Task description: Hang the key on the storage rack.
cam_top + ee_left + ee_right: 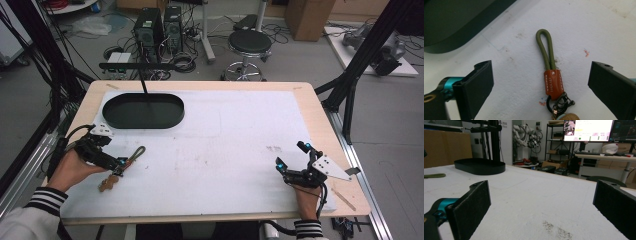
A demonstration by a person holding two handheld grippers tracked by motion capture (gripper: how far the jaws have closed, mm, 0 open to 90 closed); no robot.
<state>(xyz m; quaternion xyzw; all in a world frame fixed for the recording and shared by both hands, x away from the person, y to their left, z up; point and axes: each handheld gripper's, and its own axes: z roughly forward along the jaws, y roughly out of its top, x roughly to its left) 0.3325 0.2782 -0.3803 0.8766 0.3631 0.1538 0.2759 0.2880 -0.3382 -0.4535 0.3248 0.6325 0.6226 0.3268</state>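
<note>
The left gripper (541, 82) is hovering with its jaws spread wide, gripping nothing; the keychain (552, 82) is lying flat on the table between them, its green cord loop (545, 48) pointing ahead; it looks light and floppy, so the stiff brown leather tab (553, 83) is probably offering the surest hold.
</note>
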